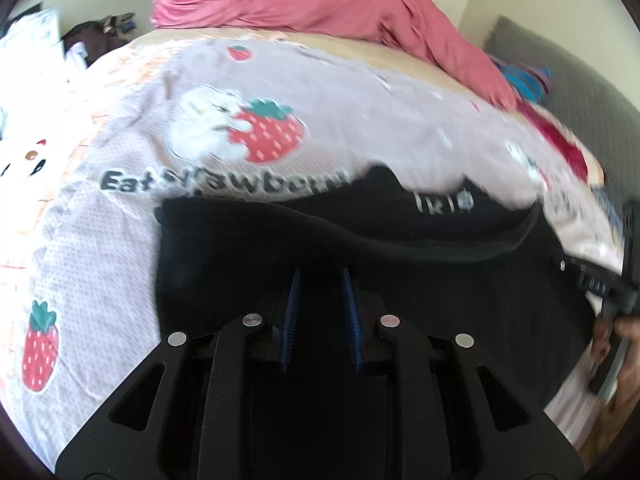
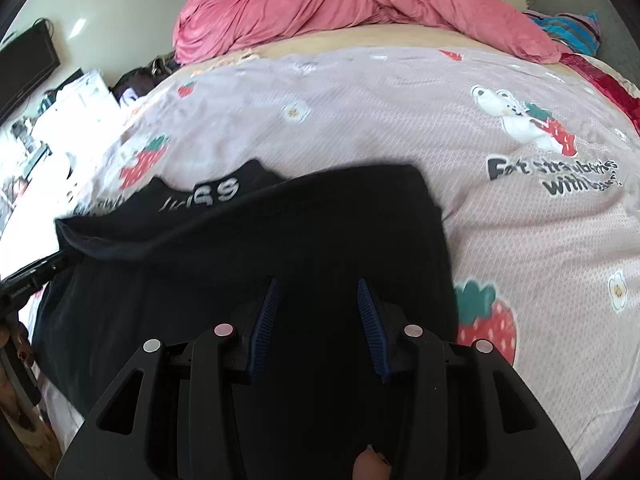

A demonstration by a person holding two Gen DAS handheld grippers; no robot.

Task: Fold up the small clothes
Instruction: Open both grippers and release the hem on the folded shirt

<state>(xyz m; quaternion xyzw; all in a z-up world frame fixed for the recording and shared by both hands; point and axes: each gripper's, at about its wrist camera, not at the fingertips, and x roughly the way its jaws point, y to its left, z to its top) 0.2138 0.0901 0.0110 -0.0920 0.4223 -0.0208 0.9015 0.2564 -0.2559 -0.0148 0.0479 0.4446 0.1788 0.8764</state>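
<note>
A black garment (image 1: 360, 240) with white lettering (image 1: 444, 202) lies on the bed, its far part doubled over into a thick fold. My left gripper (image 1: 320, 272) hovers over its near half, blue pads a narrow gap apart, only dark cloth behind the gap. In the right wrist view the same black garment (image 2: 280, 220) spreads under my right gripper (image 2: 317, 282), whose pads stand wider apart and pinch nothing. The right gripper (image 1: 612, 280) shows at the left view's right edge, the left gripper (image 2: 28, 276) at the right view's left edge.
A pinkish bed sheet (image 2: 520, 240) printed with strawberries and bears covers the bed. A pink duvet (image 2: 340, 4) is heaped at the far side, a blue striped item (image 2: 572, 28) and grey headboard (image 1: 560, 92) beyond. A dark monitor (image 2: 24, 68) and clutter stand off the bed's left.
</note>
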